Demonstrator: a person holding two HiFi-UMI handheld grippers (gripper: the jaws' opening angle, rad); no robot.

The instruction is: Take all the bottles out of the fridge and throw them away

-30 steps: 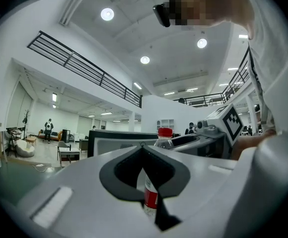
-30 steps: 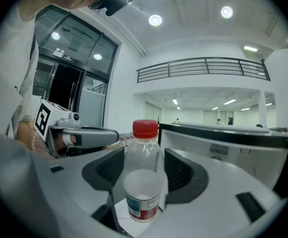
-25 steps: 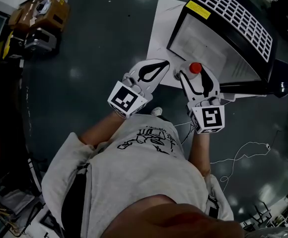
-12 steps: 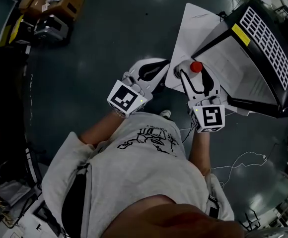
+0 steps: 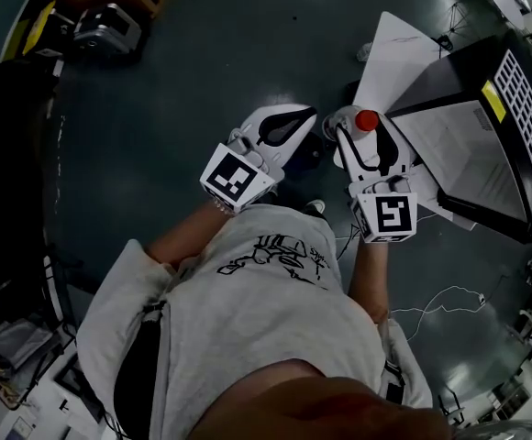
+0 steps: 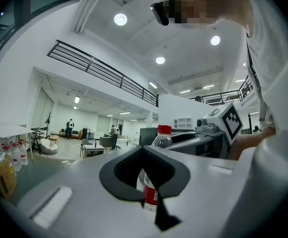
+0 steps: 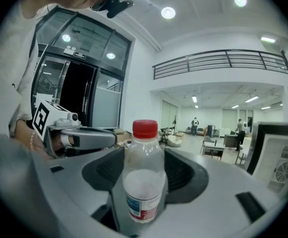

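A clear plastic bottle point(image 7: 143, 182) with a red cap and a red-and-white label stands upright between the jaws of my right gripper point(image 7: 144, 175), which is shut on it. From the head view its red cap point(image 5: 367, 120) shows at the right gripper's point(image 5: 358, 136) tip. My left gripper point(image 5: 289, 125) hangs beside it on the left, shut with nothing in it. In the left gripper view the bottle point(image 6: 156, 142) shows past the closed left gripper point(image 6: 144, 152). The black fridge point(image 5: 486, 126) with a white grille lies at the right.
A white panel point(image 5: 390, 58) lies by the fridge. Cardboard boxes and gear point(image 5: 110, 16) stand at the far left on the dark floor. A white cable point(image 5: 440, 296) trails at the right. Several bottles point(image 6: 12, 152) stand by a box far left.
The head view has swung so the fridge has slid to the right edge. Both grippers keep their place in front of the body, and the bottle stays in the right one.
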